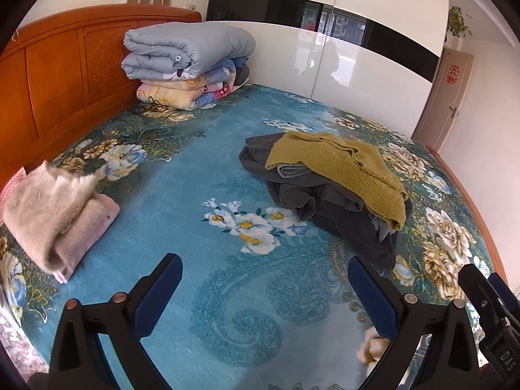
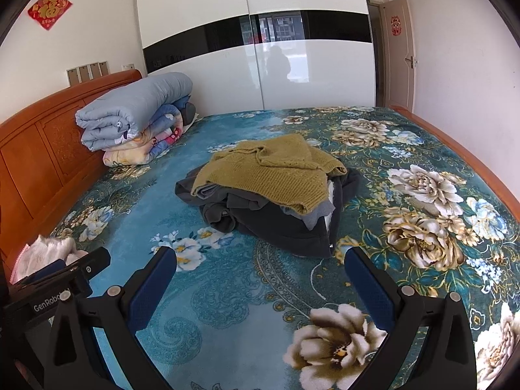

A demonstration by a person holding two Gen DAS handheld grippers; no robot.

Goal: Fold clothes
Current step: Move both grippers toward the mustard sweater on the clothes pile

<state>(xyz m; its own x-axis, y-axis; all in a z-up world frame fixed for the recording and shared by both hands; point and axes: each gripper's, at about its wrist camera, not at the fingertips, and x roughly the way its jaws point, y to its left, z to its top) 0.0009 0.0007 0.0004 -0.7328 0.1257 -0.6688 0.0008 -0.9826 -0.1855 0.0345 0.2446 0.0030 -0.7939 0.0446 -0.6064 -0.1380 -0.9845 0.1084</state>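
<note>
A heap of unfolded clothes lies mid-bed: an olive knit sweater [image 1: 344, 169] [image 2: 276, 172] on top of dark grey garments [image 1: 334, 217] [image 2: 276, 224]. A folded beige fluffy sweater [image 1: 55, 208] [image 2: 48, 253] rests on a pink folded piece at the left. My left gripper [image 1: 265, 287] hovers open over bare bedspread, short of the heap. My right gripper [image 2: 260, 276] is open too, just in front of the grey garments, holding nothing. Each gripper shows at the edge of the other's view.
The bed carries a teal floral spread [image 1: 227, 169] [image 2: 406, 227]. Folded quilts [image 1: 188, 61] [image 2: 136, 117] are stacked against the orange wooden headboard [image 1: 58, 65]. A white and black wardrobe [image 2: 260, 48] stands behind the bed, a door [image 2: 398, 55] at the right.
</note>
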